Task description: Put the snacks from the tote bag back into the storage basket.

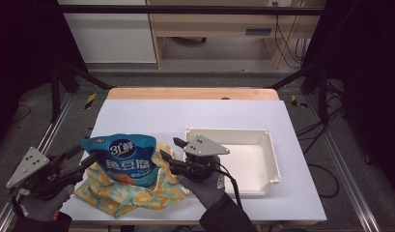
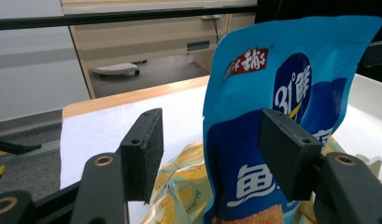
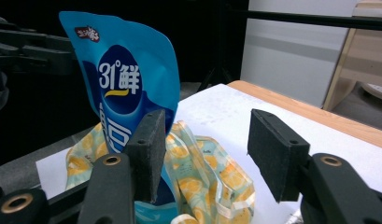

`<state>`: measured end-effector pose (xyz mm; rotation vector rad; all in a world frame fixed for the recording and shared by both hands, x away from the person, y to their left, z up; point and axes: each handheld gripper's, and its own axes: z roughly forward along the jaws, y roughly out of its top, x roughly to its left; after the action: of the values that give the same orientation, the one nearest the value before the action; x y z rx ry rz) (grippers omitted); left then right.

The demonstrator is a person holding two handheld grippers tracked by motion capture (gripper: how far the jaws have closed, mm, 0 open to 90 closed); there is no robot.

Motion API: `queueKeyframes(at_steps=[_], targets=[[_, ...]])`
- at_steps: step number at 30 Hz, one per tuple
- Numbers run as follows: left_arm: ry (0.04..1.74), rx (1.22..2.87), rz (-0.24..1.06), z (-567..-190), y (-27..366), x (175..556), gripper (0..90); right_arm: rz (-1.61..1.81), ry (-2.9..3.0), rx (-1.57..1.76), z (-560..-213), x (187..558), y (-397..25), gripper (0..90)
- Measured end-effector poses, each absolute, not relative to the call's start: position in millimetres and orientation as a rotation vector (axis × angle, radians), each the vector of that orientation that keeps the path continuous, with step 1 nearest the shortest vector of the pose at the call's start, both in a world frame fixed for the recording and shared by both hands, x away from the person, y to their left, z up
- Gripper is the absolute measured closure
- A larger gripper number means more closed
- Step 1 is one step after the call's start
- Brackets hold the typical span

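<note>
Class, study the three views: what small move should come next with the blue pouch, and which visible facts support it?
Probably close the right hand-held gripper on the blue pouch. Both hand-held grippers stand open, the left hand-held gripper too, and the pouch stands upright inside the yellow patterned bag, with the white tray beside it on the right.

- looks like a lab recording setup: black metal frame (image 1: 185,9) boxing in the table (image 1: 151,116)
- loose cables (image 1: 287,43) trailing on the floor
- plain office-style desk (image 1: 219,24) behind
</note>
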<state>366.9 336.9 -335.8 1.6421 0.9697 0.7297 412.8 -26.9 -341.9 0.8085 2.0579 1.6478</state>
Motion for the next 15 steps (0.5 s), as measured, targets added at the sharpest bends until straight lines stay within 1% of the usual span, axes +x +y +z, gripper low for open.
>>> queueKeyframes(at_steps=[9, 12, 15], targets=[[0.964, 1.629, 0.733, -327.8, 329.3, 377.4, 41.5, 1.643, 2.067, 0.782, -339.8, 416.3, -17.3, 49.0], [0.967, 1.638, 0.735, -328.1, 326.8, 380.1, 43.9, 1.649, 2.082, 0.777, -338.8, 418.5, -14.9, 51.1], [0.965, 1.633, 0.746, -328.7, 326.5, 379.6, 48.2, 1.656, 2.089, 0.778, -337.8, 420.4, -11.3, 52.7]])
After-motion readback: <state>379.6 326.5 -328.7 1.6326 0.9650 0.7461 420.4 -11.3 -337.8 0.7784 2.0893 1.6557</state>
